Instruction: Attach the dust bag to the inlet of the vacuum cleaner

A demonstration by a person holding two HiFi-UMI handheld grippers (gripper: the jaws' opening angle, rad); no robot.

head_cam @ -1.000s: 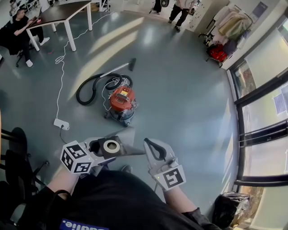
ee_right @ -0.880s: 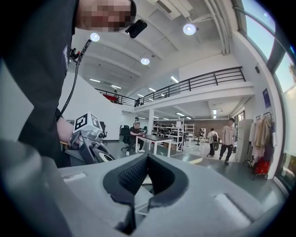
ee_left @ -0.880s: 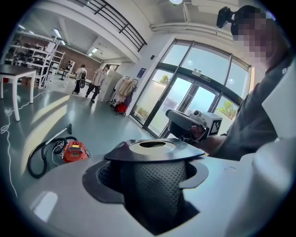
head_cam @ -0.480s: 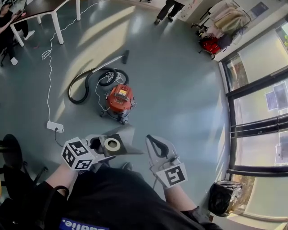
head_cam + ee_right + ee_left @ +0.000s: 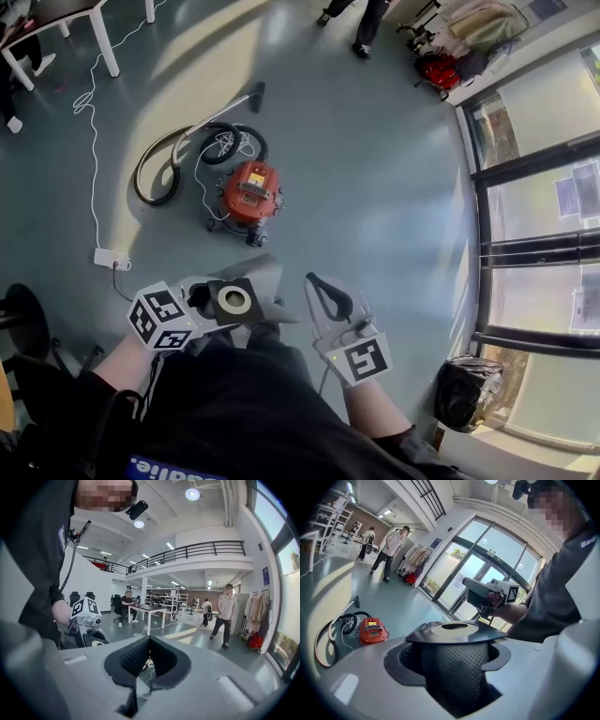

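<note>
The red vacuum cleaner (image 5: 248,192) stands on the grey floor ahead, its black hose (image 5: 155,169) coiled to its left; it also shows small in the left gripper view (image 5: 371,630). My left gripper (image 5: 208,302) is shut on the dust bag (image 5: 234,301), clamping its dark collar with the round hole; the grey bag trails behind. In the left gripper view the collar (image 5: 454,631) lies flat over the textured pad (image 5: 454,672). My right gripper (image 5: 325,295) hangs beside it, shut and empty, its tips meeting (image 5: 149,643). Both are well short of the vacuum.
A white power strip (image 5: 111,258) and its cable (image 5: 92,141) lie left of the vacuum. A white table (image 5: 94,19) stands far left, a black bin bag (image 5: 467,394) at the right by the glass wall (image 5: 534,234). People stand far off (image 5: 391,550).
The view has swung and the table and seated person have slid toward the top-left edge. Both grippers travelled with the body, keeping their pose; the dust bag stays held.
</note>
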